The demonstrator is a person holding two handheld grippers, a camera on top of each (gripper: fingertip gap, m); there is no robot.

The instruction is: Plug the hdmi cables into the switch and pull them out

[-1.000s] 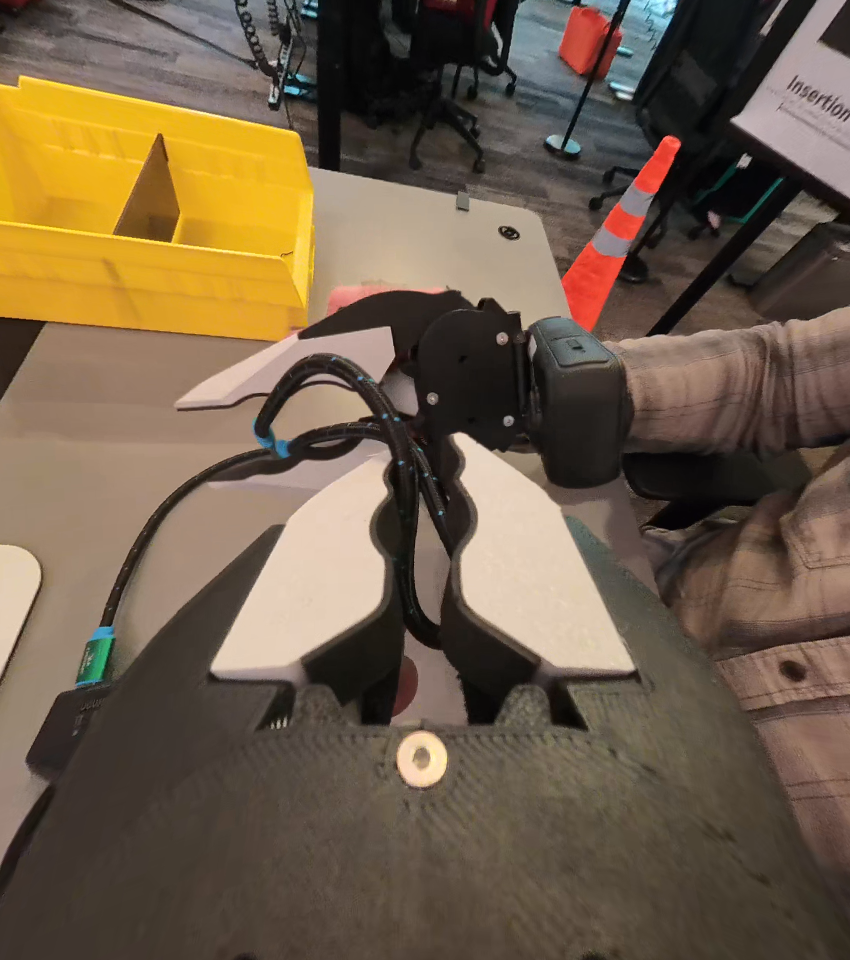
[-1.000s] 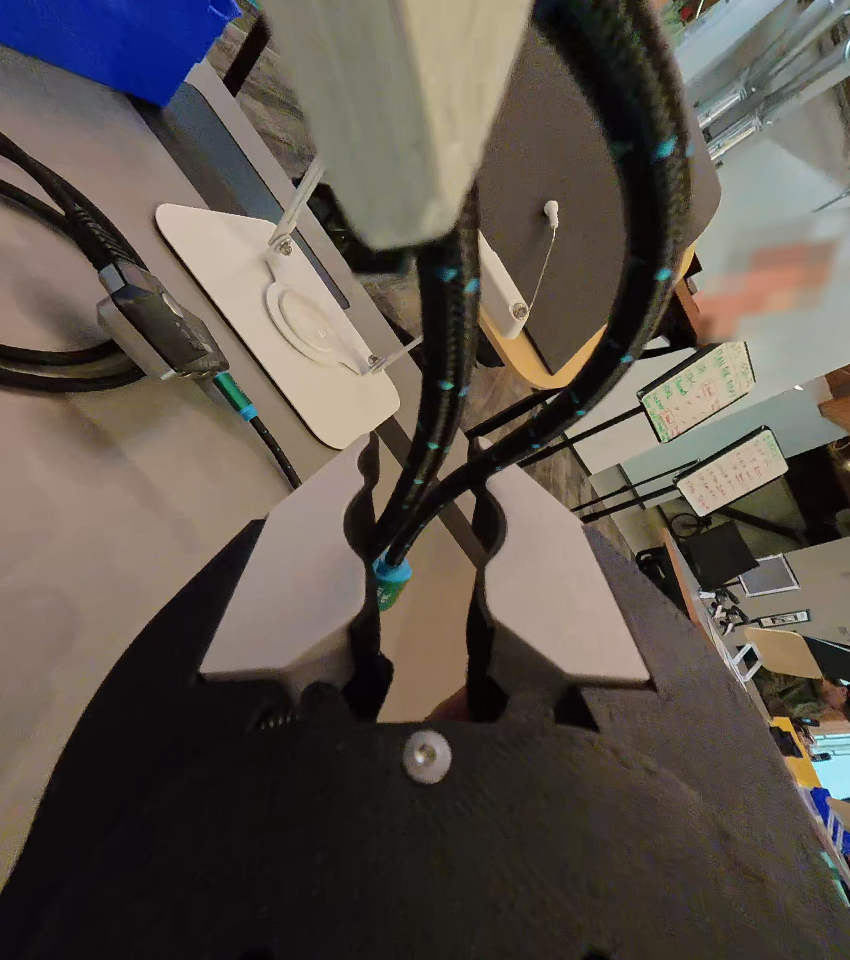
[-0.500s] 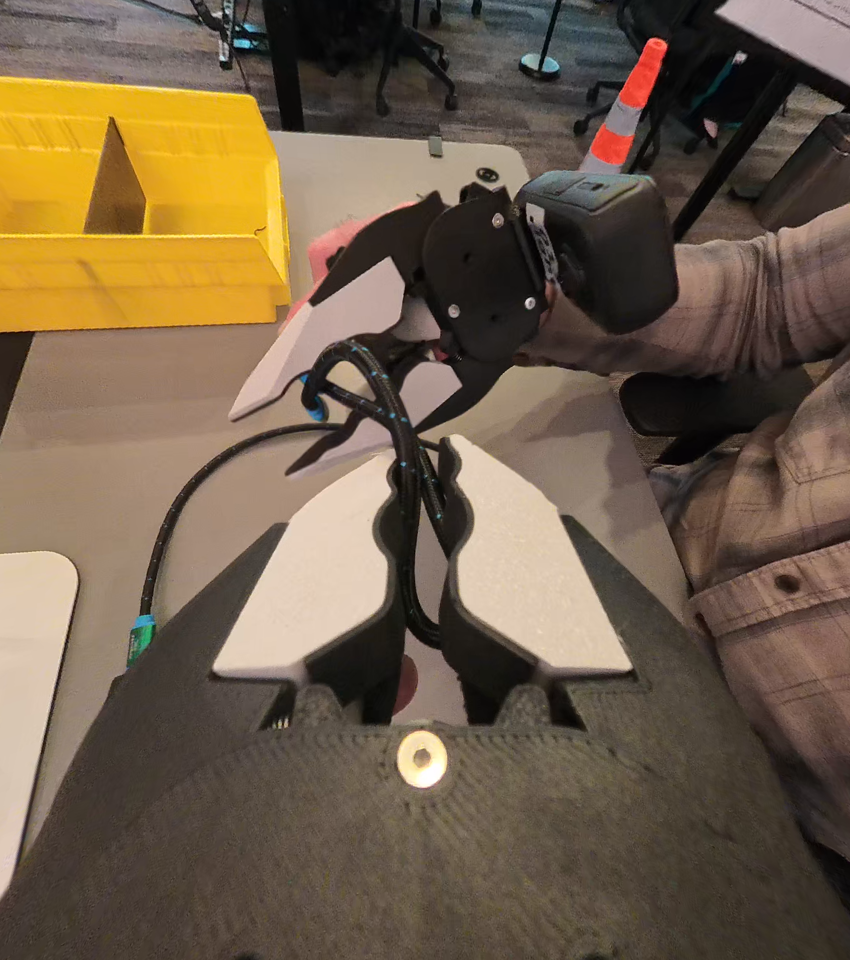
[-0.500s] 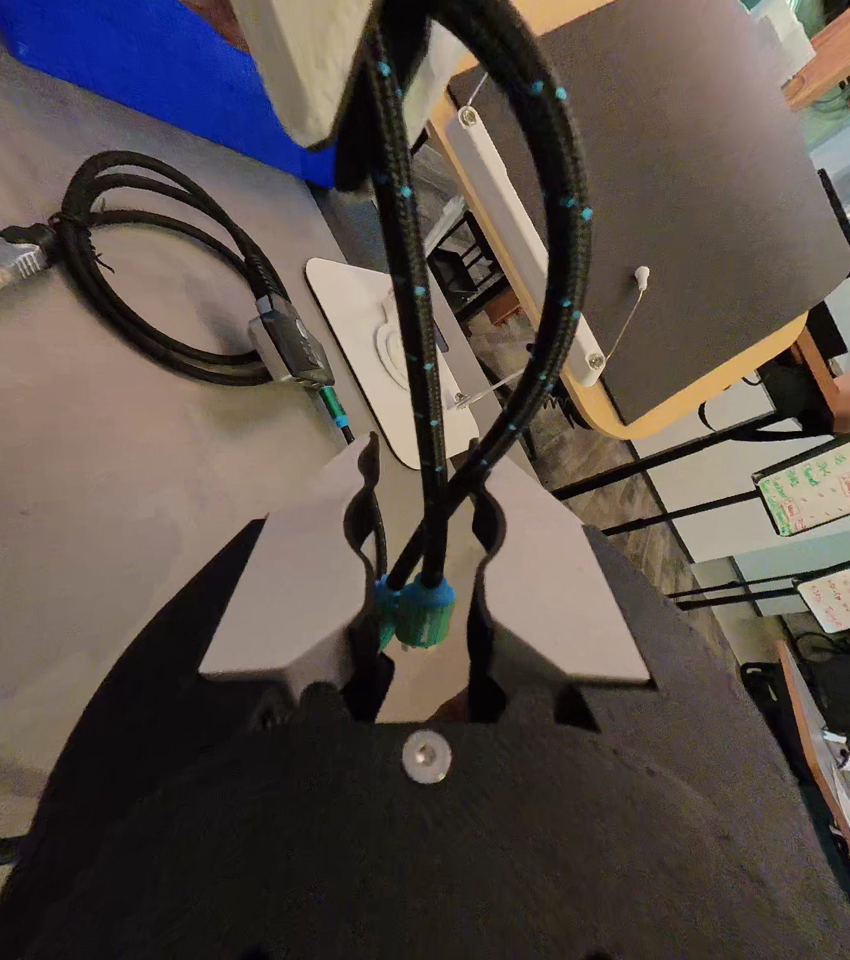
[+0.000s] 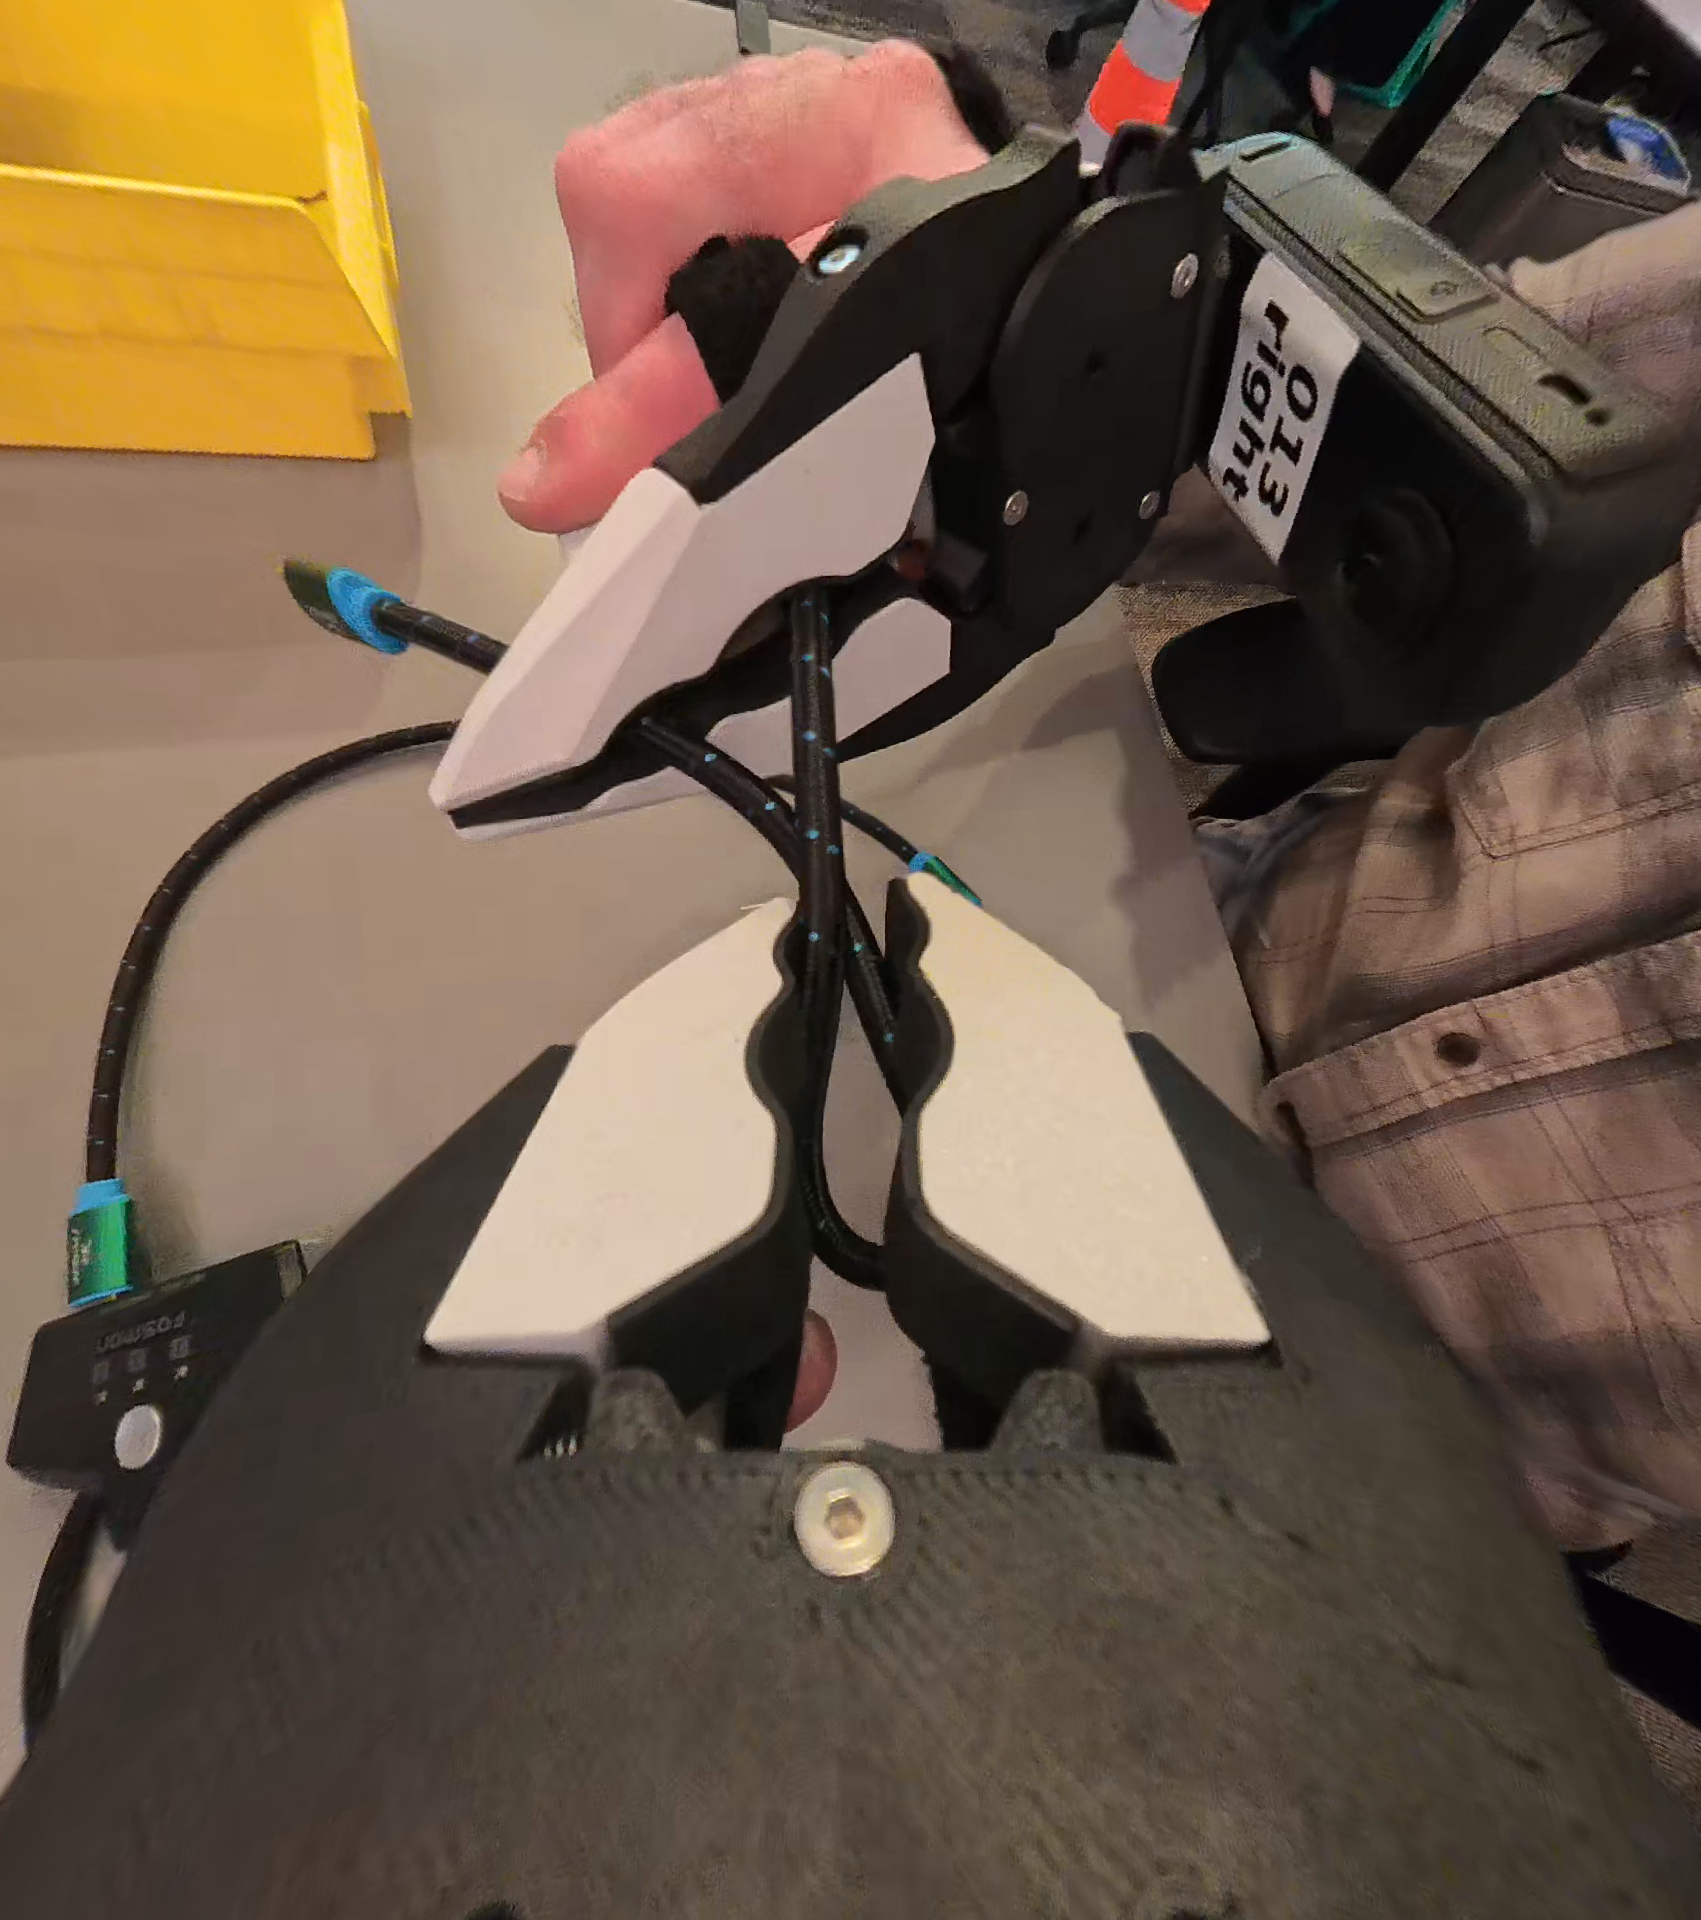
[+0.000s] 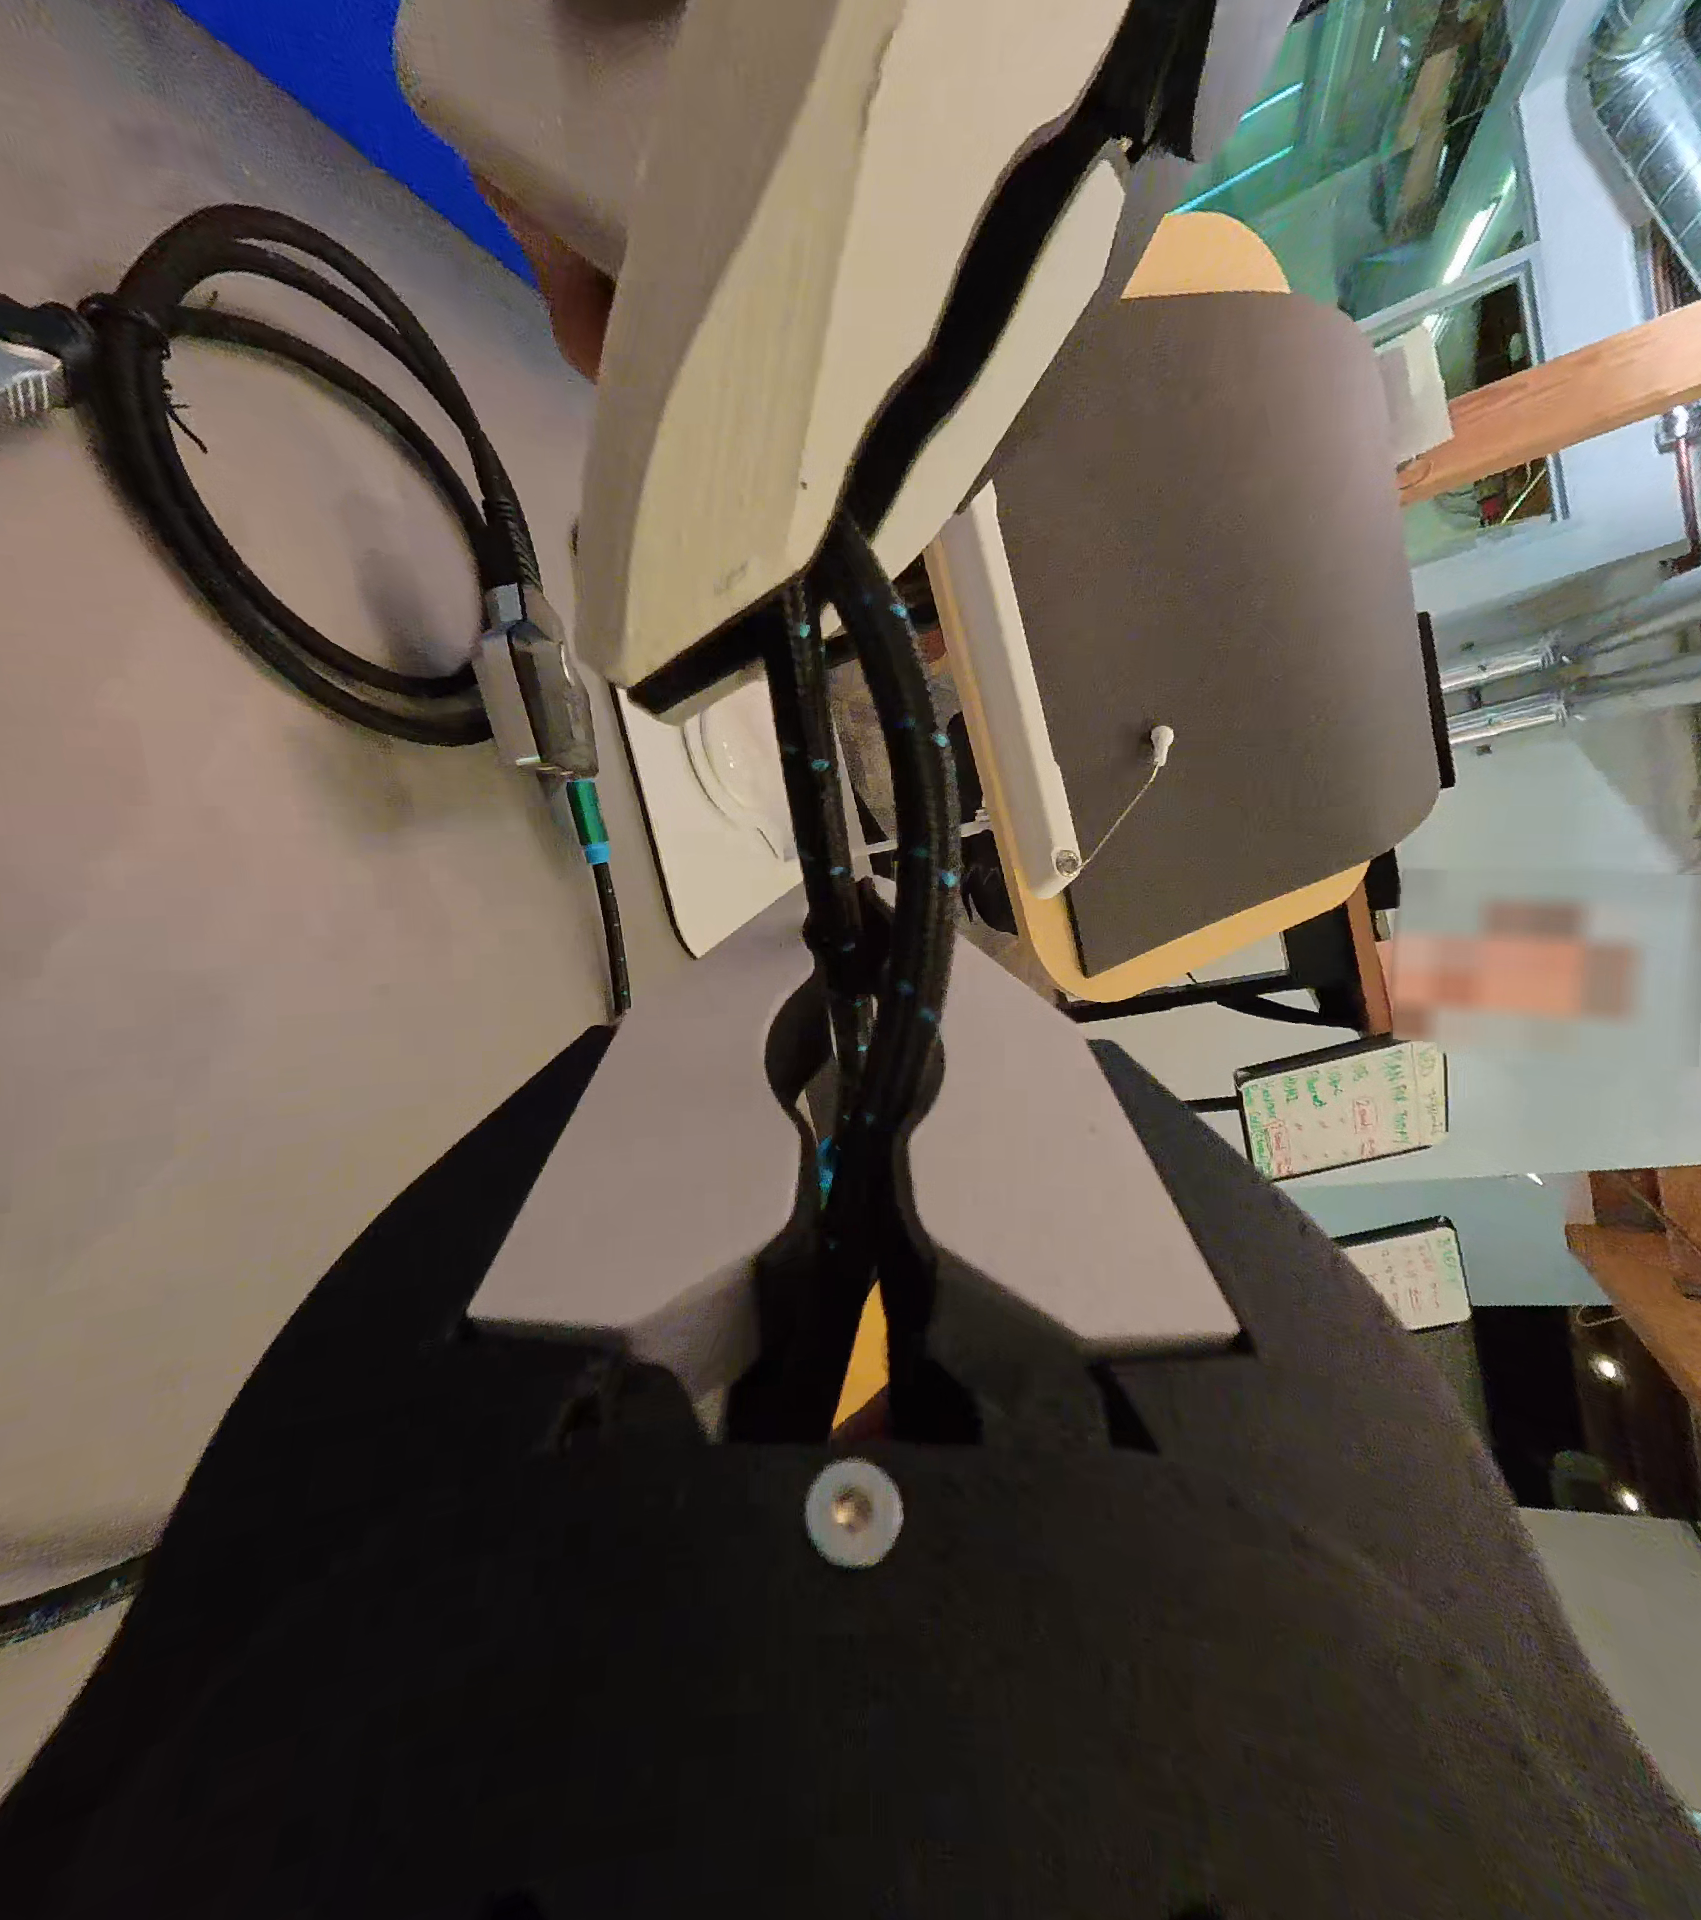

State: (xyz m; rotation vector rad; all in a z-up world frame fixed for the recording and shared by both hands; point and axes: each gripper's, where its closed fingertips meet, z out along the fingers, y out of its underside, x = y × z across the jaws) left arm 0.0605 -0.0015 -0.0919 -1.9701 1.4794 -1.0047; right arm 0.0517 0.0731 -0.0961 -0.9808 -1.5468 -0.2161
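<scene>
We are pinching the braided cable (image 5: 830, 1049) at frame centre with both the left gripper (image 5: 830, 914) and right gripper (image 5: 555, 805). One plug is sitting in the switch (image 5: 134, 1382) at lower left; another plug (image 5: 337, 608) is hanging free.

Braided fabric cable (image 5: 121, 995), matt plastic switch (image 5: 134, 1374), glossy yellow bin (image 5: 139, 260).

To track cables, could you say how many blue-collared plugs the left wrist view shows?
3 plugs: one in the switch; one jutting past the right hand-held gripper; one by the left hand-held gripper. Maybe more hidden.
</scene>
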